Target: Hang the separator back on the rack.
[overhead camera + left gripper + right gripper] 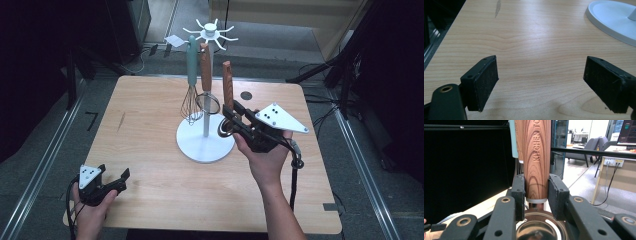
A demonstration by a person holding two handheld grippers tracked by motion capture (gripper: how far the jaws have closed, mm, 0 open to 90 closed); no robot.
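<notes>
Right hand-held gripper [536, 192] pinches a wooden-handled utensil [228, 85] upright beside the white rack [205, 140]; it looks midway through hanging it, so next it must rise to a free hook. Handle reads "KITCHEN TO…". Left hand-held gripper [541, 80] rests spread on the worktop [145, 150].

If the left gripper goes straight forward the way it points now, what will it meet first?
Probably the white round base of the utensil stand. The left gripper is open over bare table, and the base lies ahead, to the right. Depth is unclear, so it might pass beside it.
</notes>
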